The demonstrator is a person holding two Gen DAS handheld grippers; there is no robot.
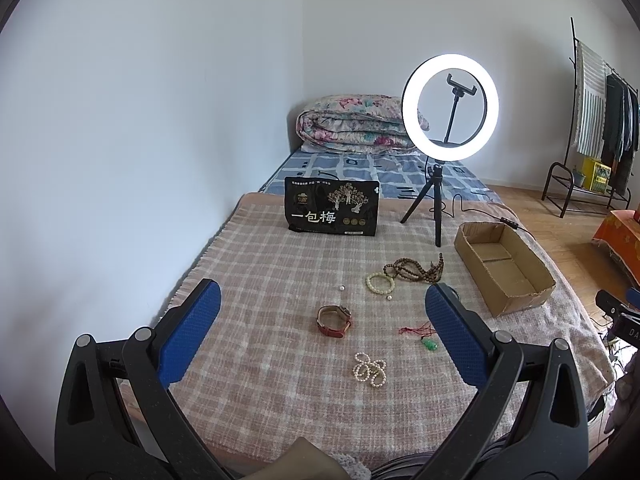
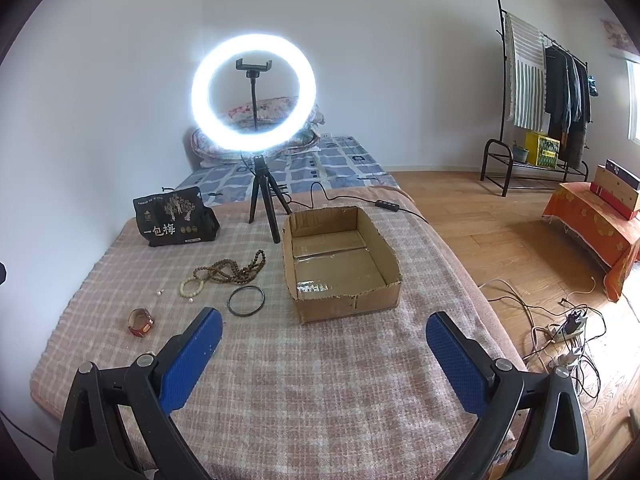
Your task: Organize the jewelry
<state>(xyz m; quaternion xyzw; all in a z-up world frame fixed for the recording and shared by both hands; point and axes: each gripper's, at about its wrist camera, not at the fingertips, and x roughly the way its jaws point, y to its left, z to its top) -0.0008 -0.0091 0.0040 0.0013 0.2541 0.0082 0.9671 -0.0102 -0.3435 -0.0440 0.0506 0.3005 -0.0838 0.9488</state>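
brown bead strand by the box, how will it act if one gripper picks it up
The brown bead strand lies in loose, bunched loops on the blanket, so it is probably floppy and would dangle from the pinched spot. Its small round beads may slip between the pads. Trailing loops might drag the pale bracelet that lies against it.

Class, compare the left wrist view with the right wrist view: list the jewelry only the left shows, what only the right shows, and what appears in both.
Only the left wrist view shows the white pearl strand and the green pendant on a red cord.

Only the right wrist view shows the thin black bangle.

Both show the open cardboard box, the brown bead necklace, the pale bead bracelet, the red-strap watch, the black snack bag and the ring light.
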